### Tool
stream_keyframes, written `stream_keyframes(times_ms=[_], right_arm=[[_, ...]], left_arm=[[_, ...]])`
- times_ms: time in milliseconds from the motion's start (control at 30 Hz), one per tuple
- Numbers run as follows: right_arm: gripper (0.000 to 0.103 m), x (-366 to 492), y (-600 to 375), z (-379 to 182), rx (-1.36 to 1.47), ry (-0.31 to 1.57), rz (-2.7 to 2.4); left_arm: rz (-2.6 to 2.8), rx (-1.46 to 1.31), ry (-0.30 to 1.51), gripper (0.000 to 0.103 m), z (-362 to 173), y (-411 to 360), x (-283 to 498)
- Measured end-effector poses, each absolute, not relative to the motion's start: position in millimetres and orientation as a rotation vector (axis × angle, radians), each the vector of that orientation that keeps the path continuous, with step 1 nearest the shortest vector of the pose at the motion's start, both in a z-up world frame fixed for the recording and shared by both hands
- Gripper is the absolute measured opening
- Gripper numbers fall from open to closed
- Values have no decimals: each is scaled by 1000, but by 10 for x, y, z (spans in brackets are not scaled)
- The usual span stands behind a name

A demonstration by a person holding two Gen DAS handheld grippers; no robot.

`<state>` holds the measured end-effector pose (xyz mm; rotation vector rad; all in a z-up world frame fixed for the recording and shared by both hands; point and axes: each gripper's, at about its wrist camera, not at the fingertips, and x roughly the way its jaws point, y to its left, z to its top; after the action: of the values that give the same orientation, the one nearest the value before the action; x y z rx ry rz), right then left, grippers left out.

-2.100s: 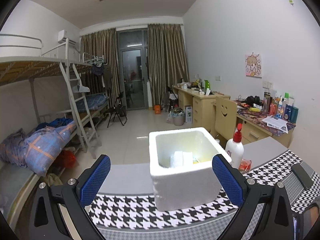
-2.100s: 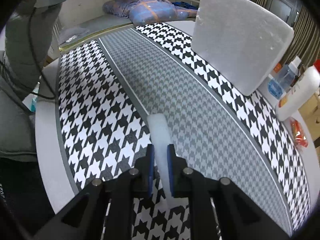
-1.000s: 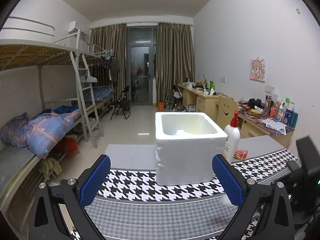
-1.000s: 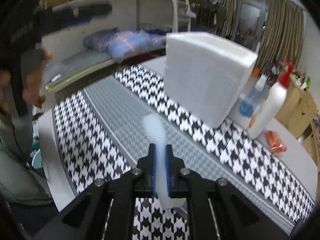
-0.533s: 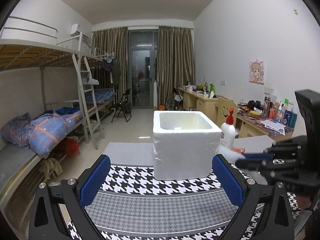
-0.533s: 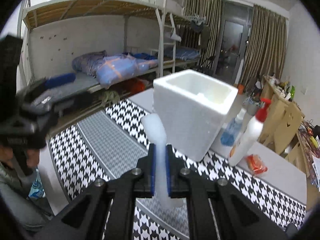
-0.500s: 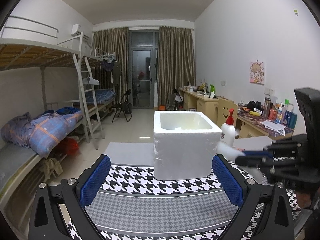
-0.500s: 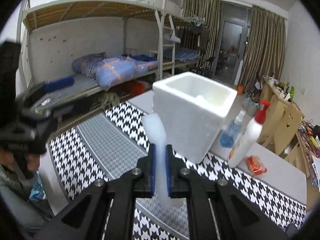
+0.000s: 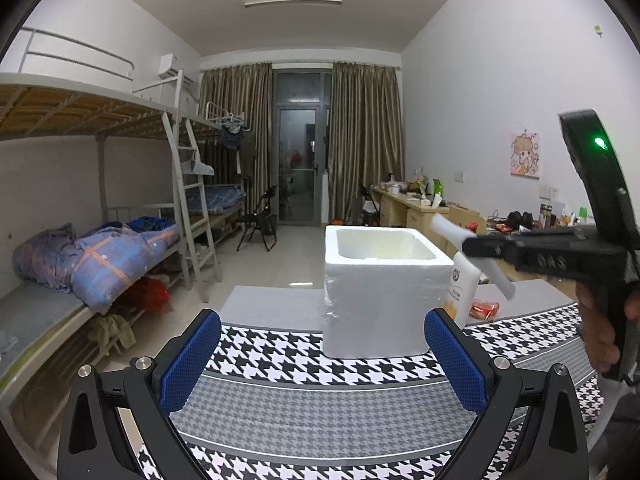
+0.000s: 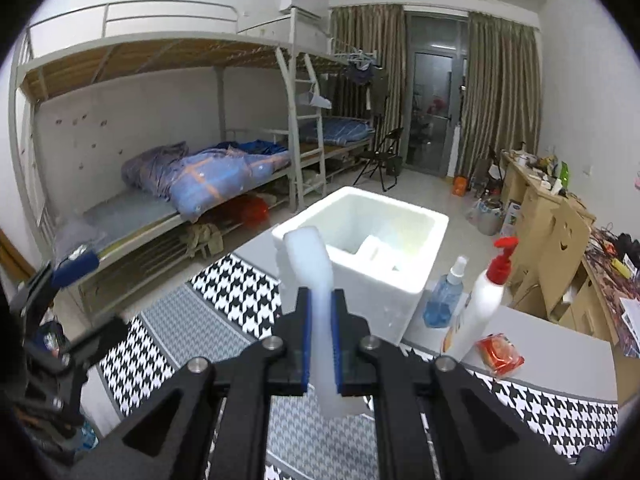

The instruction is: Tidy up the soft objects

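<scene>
Left wrist view: the left gripper (image 9: 322, 364) is held wide open and empty at 6 o'clock, the foam box (image 9: 380, 292) stands at centre, and at 3 o'clock the right gripper (image 10: 321, 334) is clamped tight on a white foam strip (image 10: 310, 280).

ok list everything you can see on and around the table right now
foam box: 1, white, open, on the table
foam pieces in the box: number unclear, white
foam strip: 1, white, held in the air near the box
pump bottle: 1, white with red pump, right of the box
spray bottle: 1, blue, beside the pump bottle
packet: 1, red, by the pump bottle
table mat: 1, black-white houndstooth
bunk beds: left wall
desks: right wall
left gripper: fingers apart, empty
right gripper: shut on foam strip
</scene>
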<state>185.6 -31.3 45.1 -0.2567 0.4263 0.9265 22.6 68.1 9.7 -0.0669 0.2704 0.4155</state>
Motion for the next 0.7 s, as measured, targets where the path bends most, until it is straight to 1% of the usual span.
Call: stream_keyframes(times_ms=[333,700], right_arm=[[13,2039,-131,530,-228,421,873],[13,2355,66,532,-197,468,829]], left_arm=[[450,-67,215,102,170,657,-9],[487,-84,198,102,107,690,-167]])
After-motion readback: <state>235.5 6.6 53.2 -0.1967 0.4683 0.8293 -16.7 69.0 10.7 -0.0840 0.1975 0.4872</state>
